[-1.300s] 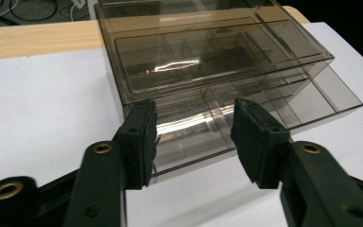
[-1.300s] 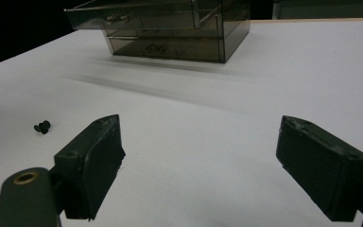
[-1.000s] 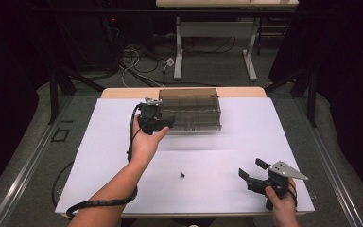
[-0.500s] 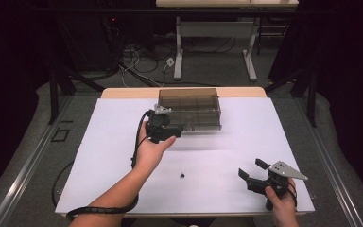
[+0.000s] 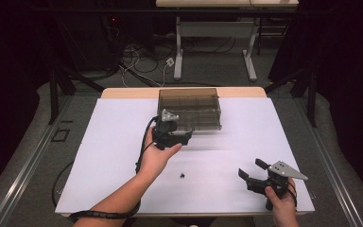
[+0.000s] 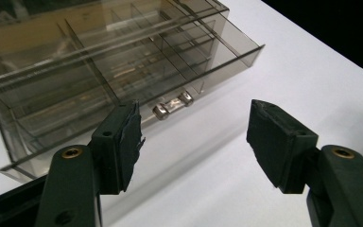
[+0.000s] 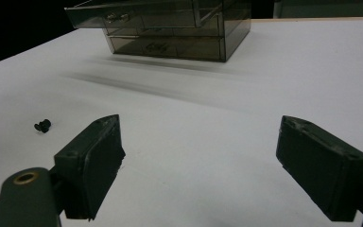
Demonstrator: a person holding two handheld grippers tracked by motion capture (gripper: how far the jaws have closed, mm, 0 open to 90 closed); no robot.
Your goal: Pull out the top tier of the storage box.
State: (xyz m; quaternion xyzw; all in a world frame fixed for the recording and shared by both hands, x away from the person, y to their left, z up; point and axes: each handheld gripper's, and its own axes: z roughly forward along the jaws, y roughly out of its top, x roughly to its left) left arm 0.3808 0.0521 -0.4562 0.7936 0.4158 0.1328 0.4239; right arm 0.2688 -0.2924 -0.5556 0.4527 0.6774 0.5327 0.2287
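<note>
On a white table point(image 5: 104, 156), a smoky clear drawer box point(image 5: 189, 108) sits at the far middle, its top drawer point(image 6: 123, 80) pulled out toward the person. Just in front of the drawer's metal knob point(image 6: 172, 105), the left claw point(image 5: 183, 137) has just been opening and holds nothing. Near right, the right claw point(image 5: 250, 169) rests spread and empty. A small black part point(image 5: 182, 175) lies between them, likely meant for the drawer.
</note>
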